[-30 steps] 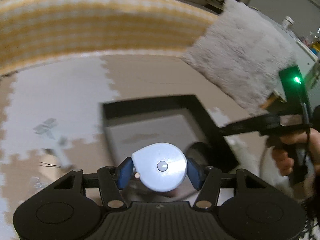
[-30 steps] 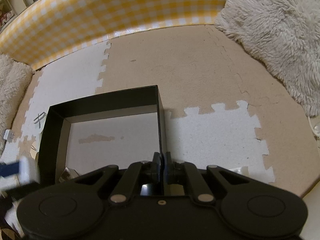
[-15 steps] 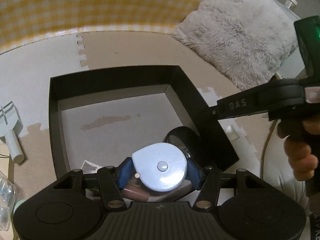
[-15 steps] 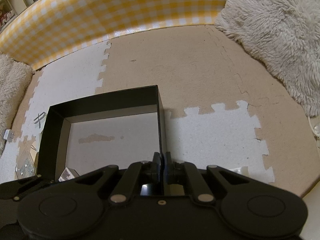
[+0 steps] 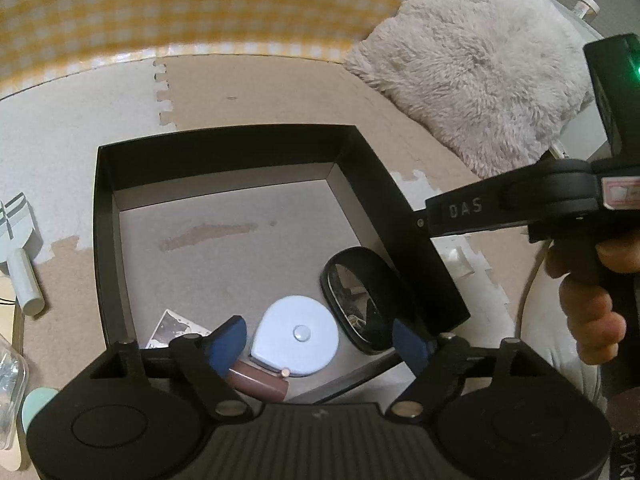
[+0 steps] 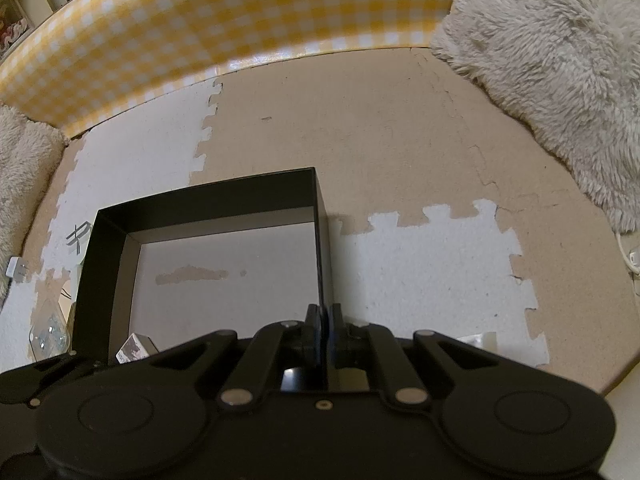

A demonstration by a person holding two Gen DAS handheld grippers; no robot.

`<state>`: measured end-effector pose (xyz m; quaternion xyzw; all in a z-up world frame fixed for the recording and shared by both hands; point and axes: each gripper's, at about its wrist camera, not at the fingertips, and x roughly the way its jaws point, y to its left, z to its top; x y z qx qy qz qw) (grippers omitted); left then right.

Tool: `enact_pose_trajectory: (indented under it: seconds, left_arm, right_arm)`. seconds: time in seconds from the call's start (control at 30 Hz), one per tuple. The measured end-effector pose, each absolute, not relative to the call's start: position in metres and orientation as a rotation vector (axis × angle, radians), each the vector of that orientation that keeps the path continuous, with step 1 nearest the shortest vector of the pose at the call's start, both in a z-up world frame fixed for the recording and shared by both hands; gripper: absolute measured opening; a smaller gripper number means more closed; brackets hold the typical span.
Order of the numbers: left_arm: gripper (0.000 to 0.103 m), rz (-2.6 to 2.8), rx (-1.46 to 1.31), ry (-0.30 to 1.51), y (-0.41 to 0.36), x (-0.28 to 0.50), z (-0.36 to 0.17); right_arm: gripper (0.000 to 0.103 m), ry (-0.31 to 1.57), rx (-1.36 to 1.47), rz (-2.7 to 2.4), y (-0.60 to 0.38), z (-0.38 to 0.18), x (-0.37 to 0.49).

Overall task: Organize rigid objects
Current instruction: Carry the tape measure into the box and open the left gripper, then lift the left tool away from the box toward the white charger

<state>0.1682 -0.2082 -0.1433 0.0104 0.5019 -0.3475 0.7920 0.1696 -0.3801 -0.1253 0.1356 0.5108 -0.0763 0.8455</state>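
Right wrist: puzzle-mat floor (image 6: 420, 152), gingham wall (image 6: 240, 28).

Raised lettering: "DAS" is read on the black plastic arm of the right gripper (image 5: 464, 211), seen at 3 o'clock in the left wrist view.
Sticker: a small red-bordered white label (image 5: 621, 193) is fixed on the same arm, right of the lettering; its print cannot be read.
Edge print: pale letters (image 5: 627, 454) are seen at 5 o'clock on a dark surface; they are cut off and cannot be read.
Pen mark: a dark scribble (image 6: 79, 236) is drawn on the white foam floor tile at 9 o'clock in the right wrist view; no word can be made out.
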Motion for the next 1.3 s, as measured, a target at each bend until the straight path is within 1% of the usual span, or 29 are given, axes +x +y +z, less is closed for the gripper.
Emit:
enact_pose_trajectory:
  seconds: [0.1,0.17,0.3,0.47,0.77,1.3]
  left_arm:
    - [0.087,-0.75,0.013,1.075,-0.208,0.166,-0.139]
    - [0.096,-0.752,0.021,1.076,-0.209,0.165,-0.137]
    - [0.098,-0.745,0.036,1.068,-0.209,0.162,-0.135]
    - [0.102,-0.743,0.043,1.051,-0.207,0.161,-0.13]
    - [0.103,-0.726,0.08,0.962,-0.195,0.156,-0.109]
    - [0.103,-0.618,0.043,0.809,-0.141,0.176,-0.057]
  right_arm:
    - [0.005,1.086,0.279,-0.16,-0.379,-0.127,0.17]
    - [0.005,1.089,0.273,-0.159,-0.379,-0.127,0.171]
    - [0.004,1.087,0.259,-0.157,-0.377,-0.127,0.171]
    - [0.004,1.083,0.254,-0.155,-0.377,-0.128,0.17]
    - [0.005,1.074,0.278,-0.154,-0.38,-0.129,0.169]
    - [0.006,1.067,0.337,-0.174,-0.384,-0.13,0.167]
